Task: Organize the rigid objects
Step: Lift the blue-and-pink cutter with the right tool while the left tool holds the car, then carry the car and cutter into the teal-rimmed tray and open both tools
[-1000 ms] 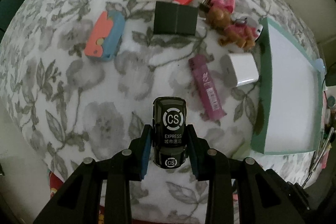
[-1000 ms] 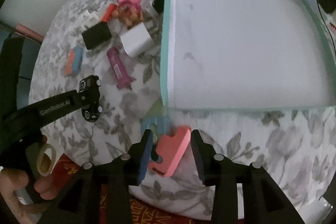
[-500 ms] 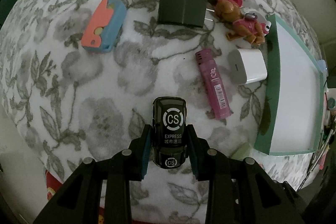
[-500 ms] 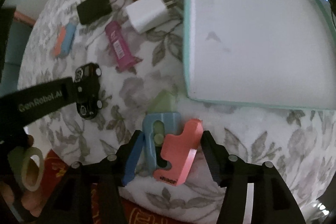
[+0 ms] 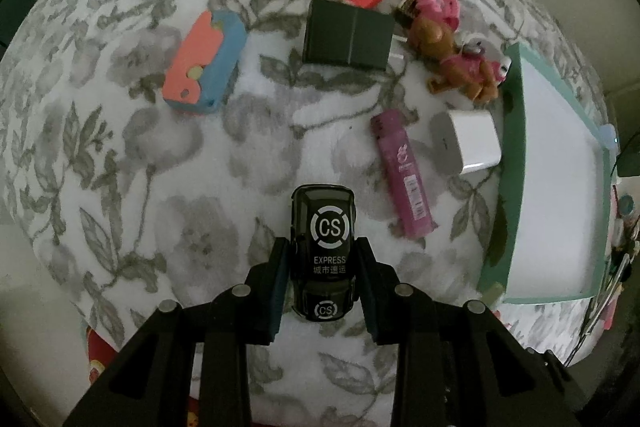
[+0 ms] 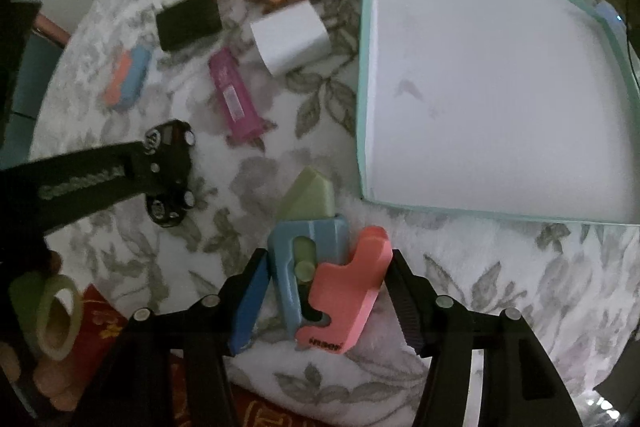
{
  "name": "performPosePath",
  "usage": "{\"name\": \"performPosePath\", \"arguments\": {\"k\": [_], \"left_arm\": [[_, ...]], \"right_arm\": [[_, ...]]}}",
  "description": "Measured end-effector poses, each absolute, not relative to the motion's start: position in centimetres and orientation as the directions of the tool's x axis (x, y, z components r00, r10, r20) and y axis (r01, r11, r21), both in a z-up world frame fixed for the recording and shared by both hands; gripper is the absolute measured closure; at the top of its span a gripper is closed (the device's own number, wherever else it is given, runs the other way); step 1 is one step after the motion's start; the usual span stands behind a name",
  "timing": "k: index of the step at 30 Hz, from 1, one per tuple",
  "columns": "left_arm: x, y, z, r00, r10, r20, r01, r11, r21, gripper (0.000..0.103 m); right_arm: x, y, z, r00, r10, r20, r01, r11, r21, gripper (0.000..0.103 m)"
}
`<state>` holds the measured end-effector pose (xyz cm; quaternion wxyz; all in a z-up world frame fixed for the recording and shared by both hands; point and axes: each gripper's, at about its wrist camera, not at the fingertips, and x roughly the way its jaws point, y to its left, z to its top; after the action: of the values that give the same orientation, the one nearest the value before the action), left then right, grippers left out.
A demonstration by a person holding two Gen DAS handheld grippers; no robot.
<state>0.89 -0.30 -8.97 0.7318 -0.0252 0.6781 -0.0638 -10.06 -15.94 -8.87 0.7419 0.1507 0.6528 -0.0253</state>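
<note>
Left gripper clamped across black toy car: light, stiff, glossy, likely slippery. Right gripper, half-spread, straddling blue-and-pink folding toy knife, best pinched across flat sides.

Home: floral tablecloth, toys.

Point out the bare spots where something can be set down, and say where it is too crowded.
The white tray with the teal rim is empty inside. The floral cloth lies bare between the coral-and-blue toy, the black toy car and the pink lighter. It is crowded at the far side, around the black charger, brown dog figure and white charger.
</note>
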Motion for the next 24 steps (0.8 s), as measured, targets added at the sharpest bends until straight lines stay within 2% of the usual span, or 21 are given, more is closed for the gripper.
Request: {"name": "performPosePath", "arguments": {"k": [15, 24], "left_arm": [[1.9, -2.2, -4.1, 0.259, -0.143, -0.955, 0.107, 0.987, -0.119, 0.069], [0.5, -4.7, -1.8, 0.318, -0.186, -0.930, 0.197, 0.972, -0.127, 0.069]], "right_arm": [[-9.5, -20.6, -3.8, 0.362, 0.236, -0.902, 0.289, 0.891, 0.349, 0.042], [-10.4, -24.3, -1.0, 0.504, 0.220, -0.835, 0.359, 0.826, 0.434, 0.042]]}}
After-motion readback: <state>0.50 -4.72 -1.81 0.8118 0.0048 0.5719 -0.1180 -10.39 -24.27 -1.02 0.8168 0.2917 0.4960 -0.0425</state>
